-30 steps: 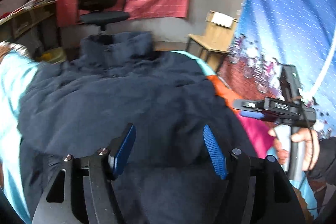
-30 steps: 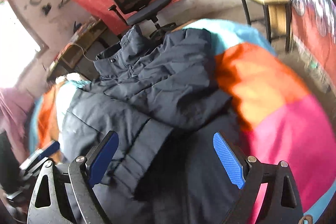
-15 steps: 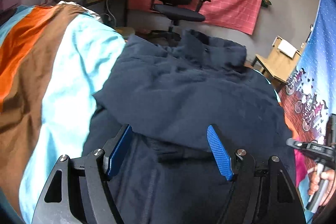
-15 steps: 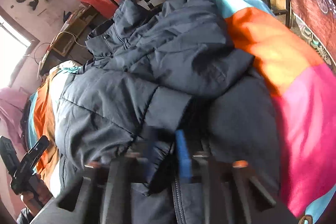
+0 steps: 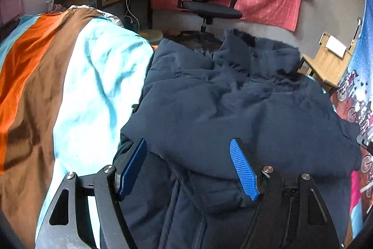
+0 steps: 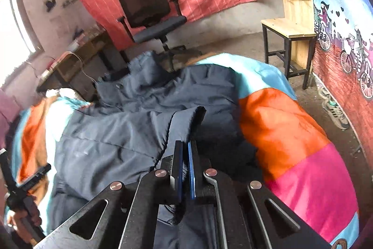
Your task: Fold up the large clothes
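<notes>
Lying spread across the striped bed (image 5: 77, 85): navy jacket (image 5: 233, 104). Pinching its sleeve cuff (image 6: 186, 123) in right tool (image 6: 185, 169), jaws nearly together; hovering wide-jawed, left tool (image 5: 188, 167). Best lifting cuff slowly, keeping sleeve flat.

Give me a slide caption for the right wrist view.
Right gripper clamped on the cuff of a navy puffer jacket spread over a colour-block bedspread.
</notes>
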Tool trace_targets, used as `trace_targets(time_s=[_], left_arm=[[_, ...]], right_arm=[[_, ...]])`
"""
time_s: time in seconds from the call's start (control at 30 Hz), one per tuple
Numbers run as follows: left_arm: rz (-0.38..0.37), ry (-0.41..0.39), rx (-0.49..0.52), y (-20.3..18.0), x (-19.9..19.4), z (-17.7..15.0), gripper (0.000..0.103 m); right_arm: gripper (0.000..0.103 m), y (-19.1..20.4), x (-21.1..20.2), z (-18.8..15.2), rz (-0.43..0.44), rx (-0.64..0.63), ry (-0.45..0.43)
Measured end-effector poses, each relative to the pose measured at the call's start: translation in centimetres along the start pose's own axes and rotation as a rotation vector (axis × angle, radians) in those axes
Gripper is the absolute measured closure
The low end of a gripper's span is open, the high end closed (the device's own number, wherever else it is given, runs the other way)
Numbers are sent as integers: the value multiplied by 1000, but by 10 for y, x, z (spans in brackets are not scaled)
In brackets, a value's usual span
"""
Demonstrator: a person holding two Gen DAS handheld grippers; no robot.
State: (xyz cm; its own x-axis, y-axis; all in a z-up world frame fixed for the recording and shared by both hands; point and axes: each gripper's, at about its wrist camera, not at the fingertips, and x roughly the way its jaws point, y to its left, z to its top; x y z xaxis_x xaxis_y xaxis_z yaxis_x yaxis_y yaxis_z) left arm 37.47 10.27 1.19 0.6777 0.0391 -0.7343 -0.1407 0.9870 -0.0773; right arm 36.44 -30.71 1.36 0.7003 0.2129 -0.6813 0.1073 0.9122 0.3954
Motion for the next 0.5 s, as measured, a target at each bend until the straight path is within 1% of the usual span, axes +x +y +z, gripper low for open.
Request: trace_targets(time_s=[0.07, 0.13, 0.17, 0.2, 0.27, 0.3, 0.33, 0.37, 0.4, 0.47, 0.5], left_arm=[[0, -4, 16, 0, 3, 3, 35], [-16, -15, 28, -3, 3, 8, 35], [-30, -25, 35, -6, 2, 10, 35], [-45, -36, 42, -8, 2, 13, 35], [-71, -45, 54, -15, 5, 19, 35], [-80, -45, 62, -18, 7, 21, 35], [-84, -44, 72, -23, 9, 24, 35], [-85, -42, 83, -28, 13, 25, 35], [-86, -40, 94, -31, 16, 25, 35], [-76, -21, 120, -38, 26, 23, 35], [-65, -10, 127, -40, 32, 21, 35]], right_arm=[[93, -3, 13, -6, -38, -12, 35], [93, -6, 18, -12, -132, -34, 41], [90, -5, 17, -13, -164, -57, 28], [84, -2, 15, -13, -200, -94, -6], [78, 8, 10, -10, -230, -159, -72], [65, 14, 8, -9, -219, -186, -92], [43, 23, 8, -7, -183, -222, -114], [35, 32, 8, -6, -143, -249, -134], [33, 43, 10, -6, -103, -279, -144], [34, 61, 21, -7, -41, -328, -112], [37, 68, 29, -8, -9, -343, -87]])
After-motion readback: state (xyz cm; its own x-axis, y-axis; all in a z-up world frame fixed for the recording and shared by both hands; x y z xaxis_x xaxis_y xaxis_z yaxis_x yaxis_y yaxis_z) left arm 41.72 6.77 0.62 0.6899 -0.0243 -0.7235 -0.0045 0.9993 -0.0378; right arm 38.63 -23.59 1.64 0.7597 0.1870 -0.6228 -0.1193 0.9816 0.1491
